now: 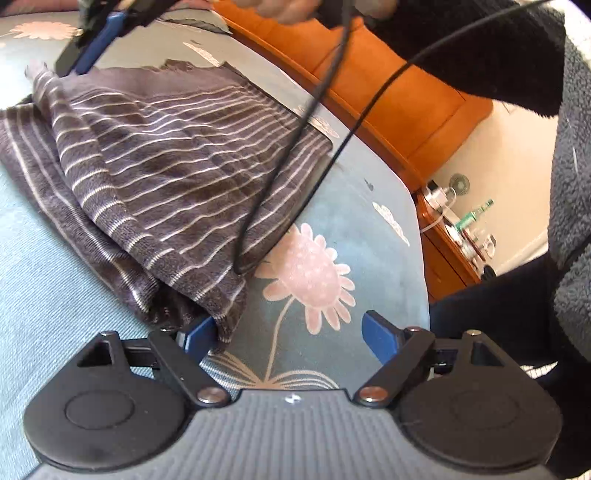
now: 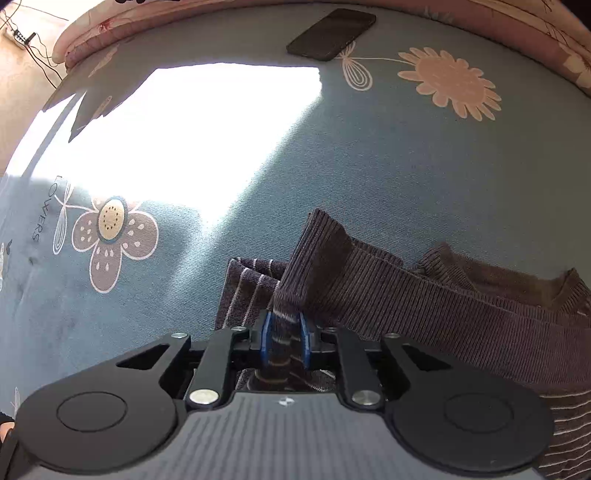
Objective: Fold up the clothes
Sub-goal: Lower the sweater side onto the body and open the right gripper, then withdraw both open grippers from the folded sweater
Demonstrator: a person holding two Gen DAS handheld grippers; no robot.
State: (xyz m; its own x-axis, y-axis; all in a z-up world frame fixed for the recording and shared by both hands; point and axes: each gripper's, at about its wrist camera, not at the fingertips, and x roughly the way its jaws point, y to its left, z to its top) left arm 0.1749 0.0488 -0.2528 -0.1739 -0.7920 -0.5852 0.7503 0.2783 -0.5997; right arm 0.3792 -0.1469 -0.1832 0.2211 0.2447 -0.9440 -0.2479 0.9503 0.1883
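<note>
While sunlight throws a bright patch across a blue bedsheet (image 2: 369, 166) printed with pink flowers and the partly readable word "FLOWERS", a brown striped sweater (image 1: 177, 166) lies loosely folded on the bed. Beside the bed stands an orange wooden frame (image 1: 388, 85), with cream walls behind. A dark phone (image 2: 331, 34) rests near the pillows. The left gripper (image 1: 291, 332) holds its jaws wide apart beside the sweater's hem; the right gripper (image 2: 284, 339) has a fold of fabric between narrowly parted jaws.
</note>
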